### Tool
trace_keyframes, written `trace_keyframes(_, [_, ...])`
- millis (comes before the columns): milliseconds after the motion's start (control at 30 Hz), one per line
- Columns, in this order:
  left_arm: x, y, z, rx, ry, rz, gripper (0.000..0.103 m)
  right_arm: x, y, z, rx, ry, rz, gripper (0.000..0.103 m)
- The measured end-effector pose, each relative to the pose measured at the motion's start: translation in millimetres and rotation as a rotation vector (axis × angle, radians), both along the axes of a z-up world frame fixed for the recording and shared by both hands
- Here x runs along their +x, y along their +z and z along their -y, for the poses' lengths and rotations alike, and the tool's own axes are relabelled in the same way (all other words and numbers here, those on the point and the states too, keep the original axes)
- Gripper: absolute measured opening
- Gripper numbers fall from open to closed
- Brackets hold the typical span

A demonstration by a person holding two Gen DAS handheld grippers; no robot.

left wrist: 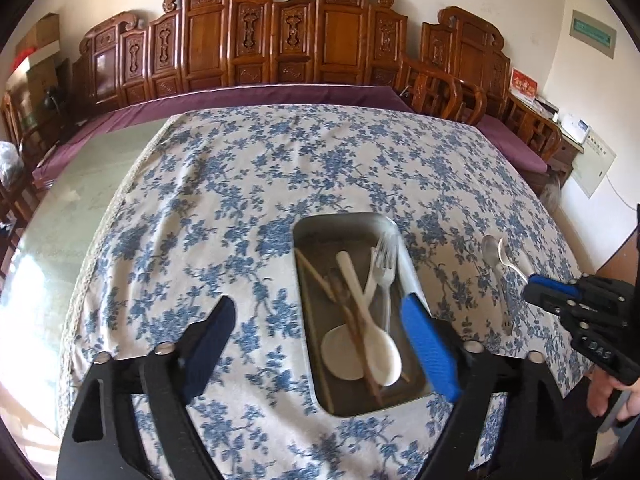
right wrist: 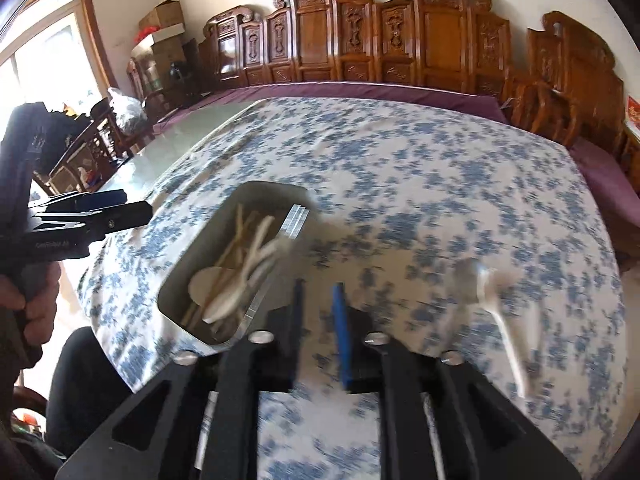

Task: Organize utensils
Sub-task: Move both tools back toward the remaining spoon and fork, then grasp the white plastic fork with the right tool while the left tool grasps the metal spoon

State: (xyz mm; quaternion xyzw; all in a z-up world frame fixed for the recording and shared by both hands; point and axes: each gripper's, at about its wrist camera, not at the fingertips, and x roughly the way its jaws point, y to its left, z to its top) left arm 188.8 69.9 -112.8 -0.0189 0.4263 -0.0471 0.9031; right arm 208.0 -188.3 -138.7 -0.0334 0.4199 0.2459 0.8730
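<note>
A grey rectangular tray (left wrist: pixel 340 224) lies on the blue-flowered tablecloth; it also shows in the right wrist view (right wrist: pixel 272 192). In it lie white spoons (left wrist: pixel 380 352), white forks (left wrist: pixel 385 268) and wooden chopsticks (left wrist: pixel 320 276). Two more utensils, a metal spoon (left wrist: pixel 491 252) and a white spoon (left wrist: pixel 516 266), lie on the cloth right of the tray; the right wrist view shows them blurred (right wrist: pixel 500 304). My left gripper (left wrist: pixel 320 344) is open and empty, low over the tray's near left. My right gripper (right wrist: pixel 318 308) is nearly closed and empty, between the tray and the loose spoons.
The tablecloth (left wrist: pixel 280 168) covers most of a glass-topped table (left wrist: pixel 80 200). Carved wooden benches with purple cushions (left wrist: pixel 280 60) stand behind the table. Chairs and boxes (right wrist: pixel 160 40) stand at the far left by a window.
</note>
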Motion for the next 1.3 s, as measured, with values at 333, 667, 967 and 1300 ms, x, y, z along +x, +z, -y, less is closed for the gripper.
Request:
trace_keyframes(333, [14.3, -8.3, 52.9, -0.020, -0.070, -0.009, 0.085, 8.4, -10.9, 86.3, -0.061, -0.103, -0.004, 0.023])
trace_keyframes(667, [24.1, -21.6, 100.2, -0.001, -0.135, -0.046, 0.085, 43.3, -57.6, 129.0, -0.145, -0.103, -0.071, 0.023])
trace_keyframes(967, [32.2, -33.6, 130.2, 0.025, -0.167, -0.080, 0.085, 76.9, -99.4, 121.5, -0.191, -0.086, -0.135, 0.023])
trace_keyframes(1300, [41.6, -42.8, 159.0, 0.020, -0.187, -0.112, 0.085, 72.1, -109.2, 132.5, -0.220, -0.073, -0.113, 0.009])
